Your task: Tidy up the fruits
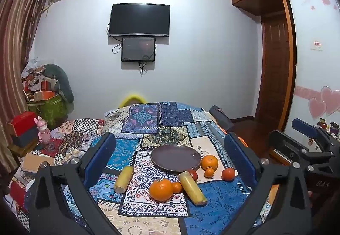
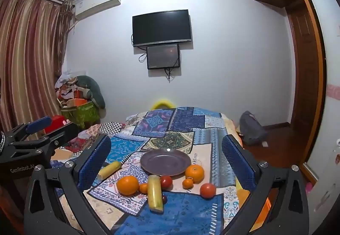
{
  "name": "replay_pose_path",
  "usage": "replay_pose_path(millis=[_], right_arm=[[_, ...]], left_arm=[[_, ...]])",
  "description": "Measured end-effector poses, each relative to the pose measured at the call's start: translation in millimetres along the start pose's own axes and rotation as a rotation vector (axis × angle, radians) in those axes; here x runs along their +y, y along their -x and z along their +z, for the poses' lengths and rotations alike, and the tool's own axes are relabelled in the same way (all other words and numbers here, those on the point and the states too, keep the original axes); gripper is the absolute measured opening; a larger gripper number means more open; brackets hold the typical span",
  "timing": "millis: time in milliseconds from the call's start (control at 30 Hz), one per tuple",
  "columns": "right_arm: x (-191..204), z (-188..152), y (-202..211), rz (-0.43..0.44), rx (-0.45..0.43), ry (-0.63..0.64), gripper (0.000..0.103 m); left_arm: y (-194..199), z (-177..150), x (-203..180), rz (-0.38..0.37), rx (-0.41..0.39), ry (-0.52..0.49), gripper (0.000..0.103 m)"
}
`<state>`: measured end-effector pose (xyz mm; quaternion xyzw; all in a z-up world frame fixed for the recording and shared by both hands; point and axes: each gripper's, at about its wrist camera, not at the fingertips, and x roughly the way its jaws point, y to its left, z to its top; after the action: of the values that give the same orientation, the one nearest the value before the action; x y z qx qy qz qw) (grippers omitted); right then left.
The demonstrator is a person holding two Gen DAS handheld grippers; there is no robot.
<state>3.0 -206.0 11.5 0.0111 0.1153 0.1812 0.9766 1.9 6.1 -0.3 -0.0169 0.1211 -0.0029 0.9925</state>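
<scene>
Both grippers hover over the bed's near edge, empty. The left gripper (image 1: 170, 156) has its ribbed blue fingers (image 1: 99, 158) spread wide, and so has the right gripper (image 2: 167, 158). On the patchwork quilt (image 1: 170, 120), towards its right edge, lies a round, glossy dark plate (image 1: 176, 157), bare. The fruit sits along the plate's near rim: a dimpled large orange (image 1: 160, 189), another orange (image 1: 209, 162), two small tangerines, smooth red tomatoes (image 1: 228, 174), and a yellow cylindrical corn cob (image 1: 192, 187). A second cob (image 1: 123, 179) lies apart, nearer the left edge.
</scene>
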Motion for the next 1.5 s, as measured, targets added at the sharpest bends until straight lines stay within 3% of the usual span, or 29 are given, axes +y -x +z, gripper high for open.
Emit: replay_pose_path(millis=[1500], right_arm=[[0.3,0.1,-0.9,-0.008,-0.014,-0.001,0.103]], left_arm=[[-2.5,-6.2,4.0,0.01,-0.014,0.027,0.103]])
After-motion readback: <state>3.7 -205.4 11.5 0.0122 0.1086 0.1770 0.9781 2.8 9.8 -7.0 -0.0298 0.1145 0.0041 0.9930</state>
